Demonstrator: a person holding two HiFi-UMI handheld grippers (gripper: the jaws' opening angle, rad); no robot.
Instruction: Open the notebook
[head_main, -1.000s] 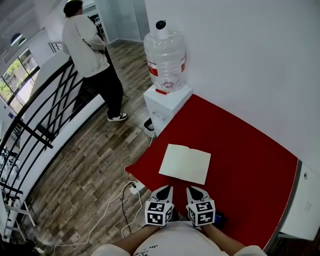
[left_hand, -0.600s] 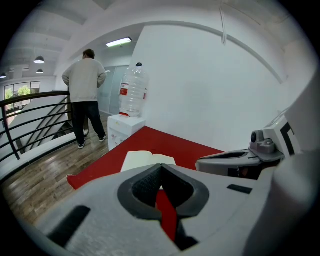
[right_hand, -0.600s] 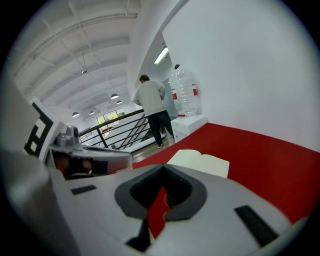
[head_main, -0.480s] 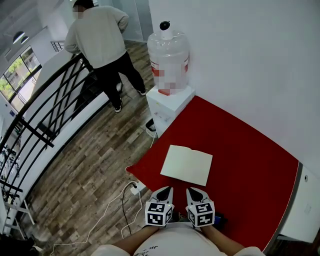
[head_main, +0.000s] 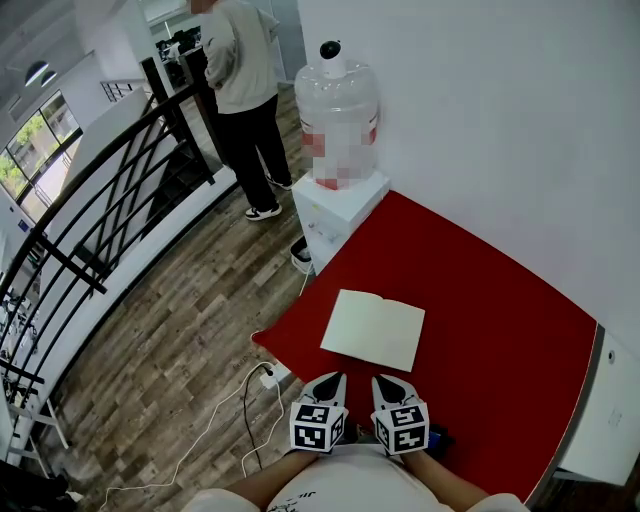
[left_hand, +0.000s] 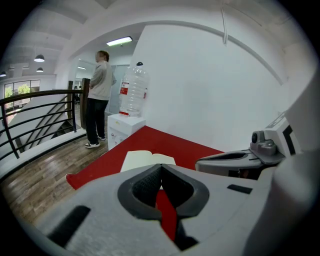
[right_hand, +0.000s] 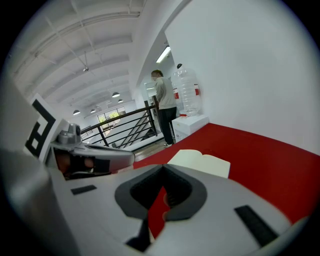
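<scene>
Notebook (head_main: 373, 330) is lying flat on the red table (head_main: 500, 300), toward that table's near left corner, and is showing two pale cream pages that look blank and meet at a shallow centre fold, with no cover in sight. By that look the opening step is appearing already done, and the task is seeming to be at its close rather than under way. At the table's near edge the left gripper (head_main: 332, 379) and right gripper (head_main: 386, 379) are hovering side by side, short of the notebook and not touching it, each clenching its jaws on nothing. Should another leaf need turning, the next move is likely calling for one gripper to spread its jaws, reach forward across the table and catch a page edge.
</scene>
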